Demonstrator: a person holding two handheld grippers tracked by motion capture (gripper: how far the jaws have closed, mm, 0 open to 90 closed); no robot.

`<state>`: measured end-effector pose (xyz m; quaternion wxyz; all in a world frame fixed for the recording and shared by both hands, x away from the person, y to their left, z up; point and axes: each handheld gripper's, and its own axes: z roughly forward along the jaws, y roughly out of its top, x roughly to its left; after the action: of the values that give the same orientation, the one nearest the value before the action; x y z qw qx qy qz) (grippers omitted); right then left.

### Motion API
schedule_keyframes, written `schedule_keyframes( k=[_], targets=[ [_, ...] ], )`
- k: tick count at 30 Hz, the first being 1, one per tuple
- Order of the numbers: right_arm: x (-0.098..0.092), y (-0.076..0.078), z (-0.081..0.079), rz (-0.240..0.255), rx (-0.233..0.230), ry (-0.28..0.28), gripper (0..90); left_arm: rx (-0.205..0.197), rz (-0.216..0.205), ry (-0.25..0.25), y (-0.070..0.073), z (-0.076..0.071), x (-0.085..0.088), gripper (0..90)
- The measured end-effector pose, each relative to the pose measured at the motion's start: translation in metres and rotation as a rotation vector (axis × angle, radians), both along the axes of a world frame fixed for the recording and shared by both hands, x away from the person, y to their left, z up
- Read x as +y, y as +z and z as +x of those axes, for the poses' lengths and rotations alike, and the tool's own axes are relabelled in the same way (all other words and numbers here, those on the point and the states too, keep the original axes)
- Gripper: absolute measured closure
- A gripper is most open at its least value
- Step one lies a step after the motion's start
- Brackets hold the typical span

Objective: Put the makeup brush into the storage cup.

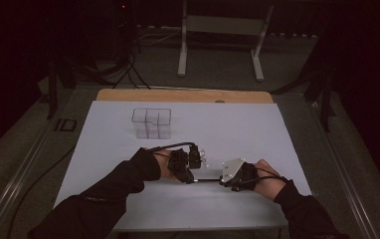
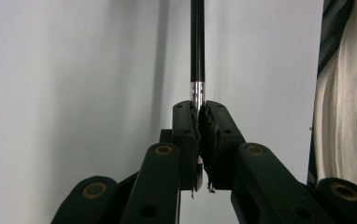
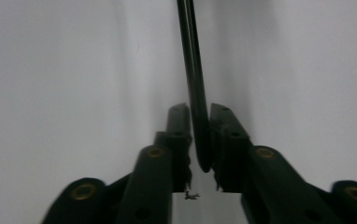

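A person seated at the near edge of a white-covered tabletop (image 1: 237, 129) holds a thin black rod (image 1: 207, 179) level between two hand-held grippers, just above the sheet and toward the near middle of the surface. The left gripper (image 1: 190, 178) comes in from the left, its dark-sleeved forearm entering from the near left corner. The right gripper (image 1: 224, 182), topped by a grey three-cornered plate (image 1: 234, 168), meets the rod from the right.

In the left gripper view, the jaws are clenched on the end of the rod (image 2: 197, 46), just behind a bright silver band (image 2: 197, 92), and the pads (image 2: 195, 128) press against it from both sides. A pale, folded cloth (image 2: 349, 93) hangs at the right edge of that view.

In the right gripper view, the other end of the rod (image 3: 194, 84) runs down between the jaws. They stand close about it, with the right pad (image 3: 217, 135) apparently against the shaft, though blur makes the contact on the left pad hard to judge; it reads as a grasp on the rod.

Toward the far edge, left of centre, stands a clear plastic organiser (image 1: 151, 123) divided into compartments, well apart from both hands. A strip of bare wood (image 1: 183, 95) shows along the far edge beyond the white sheet.
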<state>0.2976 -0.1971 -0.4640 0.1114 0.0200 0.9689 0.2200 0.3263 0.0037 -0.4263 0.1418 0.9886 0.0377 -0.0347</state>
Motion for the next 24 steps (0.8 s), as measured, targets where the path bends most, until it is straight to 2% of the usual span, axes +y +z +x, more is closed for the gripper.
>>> schedule_keyframes(
  k=[2, 4, 6, 8, 10, 12, 17, 20, 24],
  targets=[
    [0.001, 0.0, -0.001, -0.02, -0.031, 0.016, 81.8, -0.005, -0.001, 0.0, 0.0, 0.001, 0.001, 85.2],
    [0.001, 0.0, -0.004, -0.034, -0.05, 0.036, 83.1, -0.011, -0.025, -0.005, 0.0, 0.003, 0.003, 84.9],
    [0.002, -0.001, -0.004, -0.04, -0.051, 0.04, 83.6, -0.026, -0.039, 0.017, 0.0, 0.005, 0.004, 82.7],
    [0.001, -0.001, -0.003, -0.035, -0.045, 0.028, 83.6, -0.038, -0.059, 0.034, 0.0, 0.005, 0.005, 71.3],
    [-0.002, -0.001, -0.001, -0.028, -0.04, 0.015, 83.7, -0.018, -0.072, 0.074, 0.001, 0.005, 0.006, 62.0],
    [-0.004, 0.0, 0.0, -0.023, -0.039, 0.012, 83.7, -0.025, -0.092, 0.097, 0.003, 0.006, 0.009, 52.7],
    [-0.008, 0.003, -0.002, -0.018, -0.036, 0.008, 83.6, -0.023, -0.131, 0.17, 0.01, 0.008, 0.02, 43.4],
    [-0.011, 0.004, -0.004, -0.011, -0.04, -0.004, 83.7, -0.034, -0.157, 0.185, 0.011, 0.009, 0.027, 39.1],
    [-0.017, 0.006, -0.004, 0.01, -0.035, -0.029, 83.7, -0.034, -0.22, 0.207, 0.012, 0.008, 0.037, 31.0]
  ],
)
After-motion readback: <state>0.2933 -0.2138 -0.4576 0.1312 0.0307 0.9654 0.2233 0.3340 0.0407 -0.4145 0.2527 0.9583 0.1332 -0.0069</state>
